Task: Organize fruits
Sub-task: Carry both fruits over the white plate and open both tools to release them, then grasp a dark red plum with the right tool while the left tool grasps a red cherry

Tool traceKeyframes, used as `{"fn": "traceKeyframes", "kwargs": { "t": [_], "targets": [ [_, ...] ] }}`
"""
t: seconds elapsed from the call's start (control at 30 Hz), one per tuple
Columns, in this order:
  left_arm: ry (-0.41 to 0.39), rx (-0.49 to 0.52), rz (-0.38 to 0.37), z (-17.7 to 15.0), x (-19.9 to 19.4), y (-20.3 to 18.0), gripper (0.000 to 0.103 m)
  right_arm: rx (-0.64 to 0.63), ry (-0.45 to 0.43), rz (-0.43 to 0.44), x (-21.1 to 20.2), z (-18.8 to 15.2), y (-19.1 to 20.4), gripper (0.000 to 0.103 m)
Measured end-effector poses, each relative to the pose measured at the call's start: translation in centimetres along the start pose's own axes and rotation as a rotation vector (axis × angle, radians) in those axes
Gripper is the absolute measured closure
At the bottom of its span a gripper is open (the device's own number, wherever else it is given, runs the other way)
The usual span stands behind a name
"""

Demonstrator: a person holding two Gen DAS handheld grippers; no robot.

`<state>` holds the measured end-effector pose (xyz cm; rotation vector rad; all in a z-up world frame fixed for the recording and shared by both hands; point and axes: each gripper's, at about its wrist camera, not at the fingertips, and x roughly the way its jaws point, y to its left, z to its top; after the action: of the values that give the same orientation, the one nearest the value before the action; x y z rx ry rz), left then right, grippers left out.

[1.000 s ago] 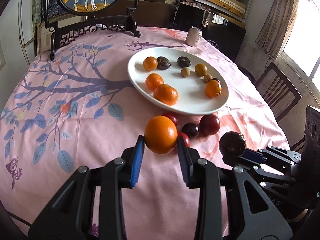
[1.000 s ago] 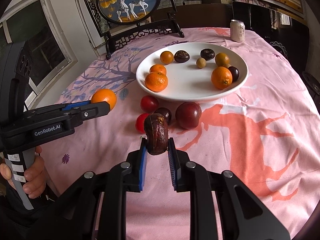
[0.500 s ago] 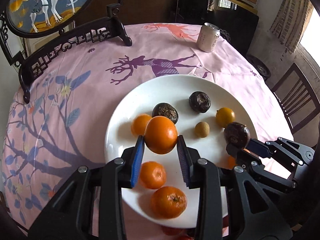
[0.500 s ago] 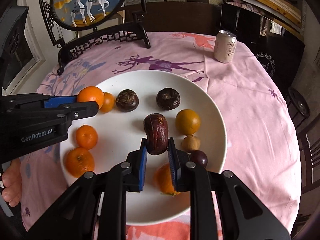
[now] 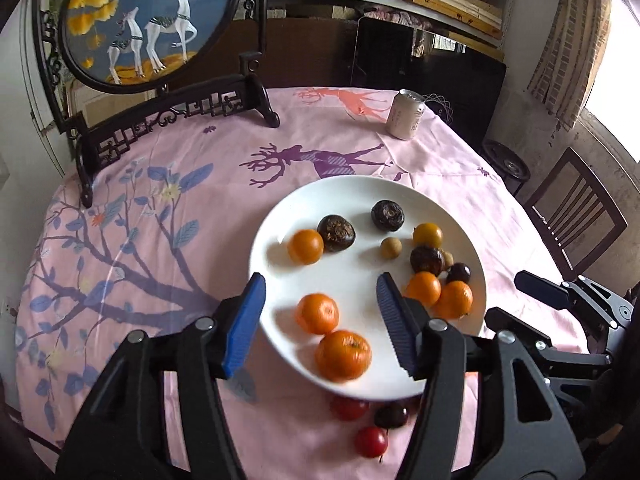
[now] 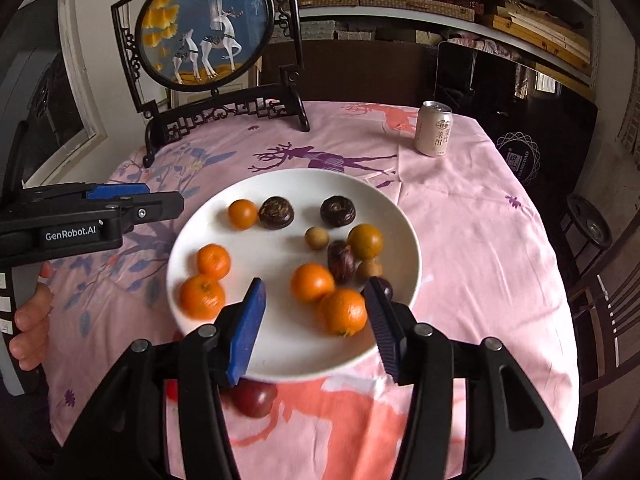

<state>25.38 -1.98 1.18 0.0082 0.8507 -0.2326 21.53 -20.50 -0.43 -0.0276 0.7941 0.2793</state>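
Both tongs have let go of their fruit since half a second ago: the left gripper (image 5: pixel 320 300) no longer holds the orange, and the right gripper (image 6: pixel 316 304) no longer holds the dark wrinkled fruit. Now each one has its jaws spread wide with nothing between them, and both hang over the near edge of the white plate (image 5: pixel 352 192).

On the plate, the orange (image 5: pixel 423 289) that was let go lies on the right side, touching a bigger mandarin (image 5: pixel 454 300). The dark wrinkled fruit (image 6: pixel 342 261) rests near the middle right, beside a yellow-orange fruit (image 6: pixel 365 241) and a small brown one (image 6: pixel 369 269). Two other dark round fruits (image 5: pixel 336 233) sit at the far part of the plate, with a small orange (image 5: pixel 306 246) just beside the left one. A small tan fruit (image 5: pixel 390 247) lies between them and the right group. Two mandarins (image 5: pixel 318 313) lie at the near left of the plate, close to each other.

Some fruits are not yet on the plate: two red ones (image 5: pixel 372 442) and a dark plum (image 5: pixel 391 416) lie on the pink tablecloth (image 5: pixel 160 240) just in front of the plate's near rim.

Far on the table stands a drink can (image 6: pixel 434 129), well apart from the plate, and a round deer picture in a black stand (image 5: pixel 152 20) is at the far left.
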Motion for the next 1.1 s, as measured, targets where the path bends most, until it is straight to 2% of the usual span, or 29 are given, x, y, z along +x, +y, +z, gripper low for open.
{"fn": "traceKeyframes", "kwargs": {
  "t": [0.1, 0.2, 0.37, 0.47, 0.7, 0.73, 0.77, 0.83, 0.93, 1.1],
  "targets": [
    [-0.027, -0.017, -0.012, -4.3, -2.6, 0.1, 0.039, 0.013, -0.036, 0.019, -3.0, -3.9, 1.3, 0.046],
    [-0.013, -0.045, -0.043, -8.3, -3.5, 0.4, 0.039, 0.019, -0.041, 0.042, -4.2, -6.9, 2.5, 0.046],
    [0.041, -0.054, -0.039, -11.6, -3.0, 1.0, 0.04, 0.02, 0.017, 0.058, -2.7, -7.6, 3.2, 0.046],
    [0.065, -0.08, -0.041, -12.5, -2.6, 1.5, 0.039, 0.04, 0.053, 0.084, -0.6, -8.0, 3.2, 0.046],
    [0.085, -0.085, -0.035, -12.9, -2.2, 2.3, 0.039, 0.045, 0.1, 0.065, 2.9, -8.2, 3.2, 0.046],
    [0.089, -0.083, -0.039, -12.9, -2.0, 2.2, 0.039, 0.04, 0.095, 0.069, 3.2, -8.2, 3.4, 0.05],
    [0.096, -0.078, -0.044, -12.9, -1.8, 2.0, 0.039, 0.034, 0.09, 0.072, 3.4, -8.1, 3.5, 0.059],
    [0.111, -0.063, -0.053, -13.0, -1.4, 1.3, 0.039, 0.026, 0.09, 0.093, 4.1, -7.9, 3.6, 0.065],
    [0.137, -0.035, -0.073, -13.2, -0.8, -0.2, 0.039, 0.028, 0.091, 0.09, 3.5, -8.0, 3.5, 0.066],
    [0.16, 0.01, -0.079, -13.1, 0.2, -2.3, 0.039, 0.04, 0.069, 0.082, 0.2, -9.4, 3.0, 0.066]
  ]
}}
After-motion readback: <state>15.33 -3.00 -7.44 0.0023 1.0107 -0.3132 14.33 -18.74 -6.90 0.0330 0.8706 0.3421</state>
